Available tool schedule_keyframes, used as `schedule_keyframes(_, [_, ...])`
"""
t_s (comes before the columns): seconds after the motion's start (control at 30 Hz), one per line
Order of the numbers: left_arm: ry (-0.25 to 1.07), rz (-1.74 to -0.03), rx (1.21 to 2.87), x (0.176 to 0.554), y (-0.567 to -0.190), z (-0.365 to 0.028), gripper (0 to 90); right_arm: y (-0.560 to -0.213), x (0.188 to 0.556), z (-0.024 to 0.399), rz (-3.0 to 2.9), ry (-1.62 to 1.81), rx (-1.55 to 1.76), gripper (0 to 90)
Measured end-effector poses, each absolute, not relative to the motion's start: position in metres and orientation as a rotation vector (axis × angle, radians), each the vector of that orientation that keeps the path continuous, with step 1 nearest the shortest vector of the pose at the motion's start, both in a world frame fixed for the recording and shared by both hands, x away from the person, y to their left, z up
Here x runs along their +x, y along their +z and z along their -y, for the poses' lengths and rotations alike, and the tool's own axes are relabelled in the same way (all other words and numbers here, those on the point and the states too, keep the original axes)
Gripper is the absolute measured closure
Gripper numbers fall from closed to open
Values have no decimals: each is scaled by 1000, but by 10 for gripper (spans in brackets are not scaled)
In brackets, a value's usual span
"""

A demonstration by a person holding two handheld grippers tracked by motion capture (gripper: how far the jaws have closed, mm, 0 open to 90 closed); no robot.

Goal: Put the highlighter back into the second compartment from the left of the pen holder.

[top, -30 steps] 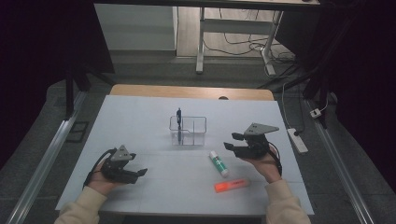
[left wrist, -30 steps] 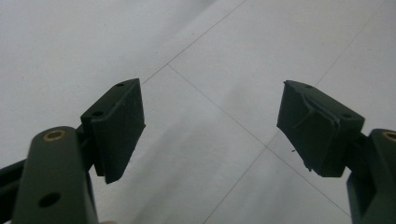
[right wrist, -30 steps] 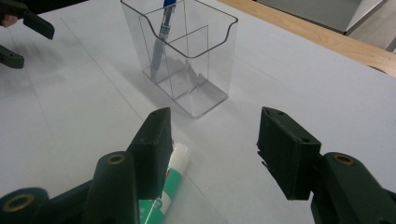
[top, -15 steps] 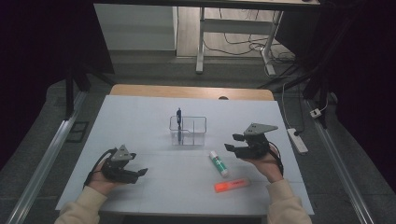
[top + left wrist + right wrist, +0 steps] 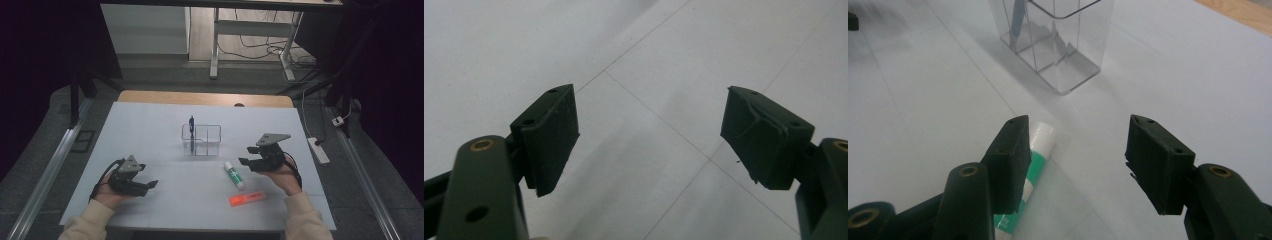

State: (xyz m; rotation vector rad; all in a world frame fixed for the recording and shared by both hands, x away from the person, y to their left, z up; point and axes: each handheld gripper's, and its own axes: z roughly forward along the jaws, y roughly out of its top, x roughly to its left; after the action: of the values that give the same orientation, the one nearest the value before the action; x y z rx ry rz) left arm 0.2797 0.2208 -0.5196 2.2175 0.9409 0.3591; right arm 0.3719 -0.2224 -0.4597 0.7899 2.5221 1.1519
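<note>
Resting on the sheet: left gripper (image 5: 150, 184), held low at the near left of the table in the person's left hand (image 5: 107, 192).
Left gripper jaws: spread wide with nothing between them; in the left gripper view (image 5: 649, 145) only the pale sheet with its thin crossing fold lines lies in the gap.
Table cover: a white sheet (image 5: 150, 130) over a wooden table (image 5: 200, 97), whose far edge shows bare beyond it.
Organizer: a clear plastic compartment box (image 5: 201, 140) standing upright near the middle of the sheet, well apart from both grippers.
Pen: a dark blue pen (image 5: 191, 131) standing upright in the box's left compartment.
Glue stick: a white-and-green tube (image 5: 234, 174) lying flat on the sheet, just right of centre, nearer the person than the box, its white cap end toward the box.
Glue stick, close up: in the right gripper view it (image 5: 1034, 165) lies under and just beside the left-hand jaw, not between the pads.
Highlighter: an orange marker (image 5: 248, 199) lying flat near the front edge, just beyond the glue stick's near end.
Right gripper (image 5: 243, 162): held in the right hand (image 5: 285, 177) just right of the glue stick, pointing leftward.
Right gripper jaws: partly apart and gripping nothing (image 5: 1075, 150); bare sheet shows in the gap.
</note>
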Motion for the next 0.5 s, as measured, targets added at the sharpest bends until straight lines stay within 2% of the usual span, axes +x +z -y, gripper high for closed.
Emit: schedule_keyframes(0.5, [356, -936, 2224, 279, -520, -220, 227, -464, 370, 211, -2573, 1081, 801, 427])
